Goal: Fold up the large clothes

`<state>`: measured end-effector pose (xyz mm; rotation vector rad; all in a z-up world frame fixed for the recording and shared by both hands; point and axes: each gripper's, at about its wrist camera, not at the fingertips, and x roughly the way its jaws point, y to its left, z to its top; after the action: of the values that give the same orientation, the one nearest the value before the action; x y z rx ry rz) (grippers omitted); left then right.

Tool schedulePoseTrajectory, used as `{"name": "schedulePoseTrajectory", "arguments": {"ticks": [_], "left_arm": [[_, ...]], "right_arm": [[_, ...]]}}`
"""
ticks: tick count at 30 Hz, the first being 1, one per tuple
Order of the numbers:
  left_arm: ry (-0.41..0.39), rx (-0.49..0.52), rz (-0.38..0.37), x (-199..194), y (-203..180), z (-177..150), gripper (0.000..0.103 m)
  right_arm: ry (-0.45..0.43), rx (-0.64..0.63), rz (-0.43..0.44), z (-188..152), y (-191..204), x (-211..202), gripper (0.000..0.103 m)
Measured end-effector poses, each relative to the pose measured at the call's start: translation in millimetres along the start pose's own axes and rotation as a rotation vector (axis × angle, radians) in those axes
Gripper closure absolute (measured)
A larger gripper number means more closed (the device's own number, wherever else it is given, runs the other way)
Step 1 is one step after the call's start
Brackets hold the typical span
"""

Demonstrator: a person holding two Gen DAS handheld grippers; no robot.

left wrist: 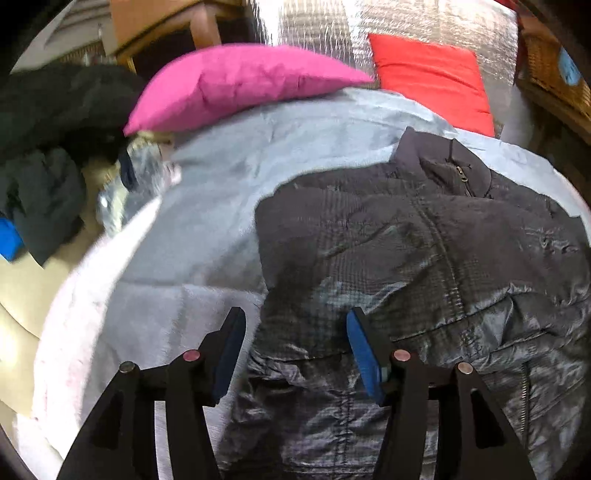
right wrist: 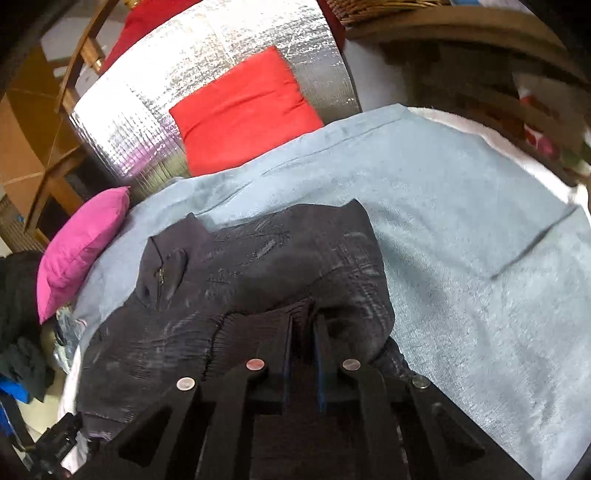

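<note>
A dark grey quilted jacket (left wrist: 424,240) (right wrist: 277,258) lies spread on a pale blue blanket (left wrist: 221,184) (right wrist: 461,221), its zipped collar toward the cushions. My left gripper (left wrist: 297,317) hovers open over the jacket's left edge, one blue pad over the blanket and the other over the fabric, with neither pad pressing. My right gripper (right wrist: 304,326) is shut on the jacket's ribbed cuff (right wrist: 258,325), and the sleeve is drawn across the jacket's body. The jacket's lower part is hidden behind both sets of fingers.
A pink cushion (left wrist: 236,85) (right wrist: 81,243) and a red cushion (left wrist: 432,77) (right wrist: 243,110) lie at the blanket's far end against a silver foil pad (left wrist: 314,22) (right wrist: 147,96). Dark clothes (left wrist: 44,147) are heaped on the left. Wooden shelving with a wicker basket (right wrist: 369,7) stands behind on the right.
</note>
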<state>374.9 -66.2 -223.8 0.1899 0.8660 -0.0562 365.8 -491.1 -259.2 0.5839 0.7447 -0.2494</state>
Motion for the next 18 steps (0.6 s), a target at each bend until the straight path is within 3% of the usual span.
{"name": "schedulePoseTrajectory", "arguments": {"ticks": [1,2,3,4,5,8,11,15,16,18], "left_arm": [[-0.024,0.017,0.02,-5,-2,0,0.045],[-0.037,0.024,0.032,-8,-2,1,0.045],[-0.058,0.031,0.045,-12,-3,2,0.045],[-0.079,0.035,0.052,-16,-2,3,0.045],[-0.089,0.036,0.054,-19,-3,3,0.045],[-0.12,0.038,0.067,-27,-3,7,0.045],[-0.128,0.027,0.048,-31,-2,9,0.045],[-0.139,0.016,0.041,-36,0,9,0.044],[-0.141,0.013,0.04,-36,1,10,0.044],[-0.149,0.004,0.028,-39,3,10,0.044]], "right_arm": [[-0.005,0.004,0.001,0,-1,-3,0.087],[-0.012,0.006,-0.004,2,-2,-5,0.077],[-0.024,0.011,-0.012,3,-2,-8,0.055],[-0.031,0.017,-0.005,5,-3,-10,0.041],[-0.049,0.036,0.02,4,-6,-15,0.017],[-0.133,0.058,0.048,-1,-4,-30,0.015],[-0.076,-0.009,0.044,-7,8,-22,0.015],[0.001,-0.081,-0.046,-18,20,3,0.017],[0.014,-0.082,-0.062,-20,20,8,0.019],[0.057,-0.086,-0.098,-24,19,21,0.036]]}}
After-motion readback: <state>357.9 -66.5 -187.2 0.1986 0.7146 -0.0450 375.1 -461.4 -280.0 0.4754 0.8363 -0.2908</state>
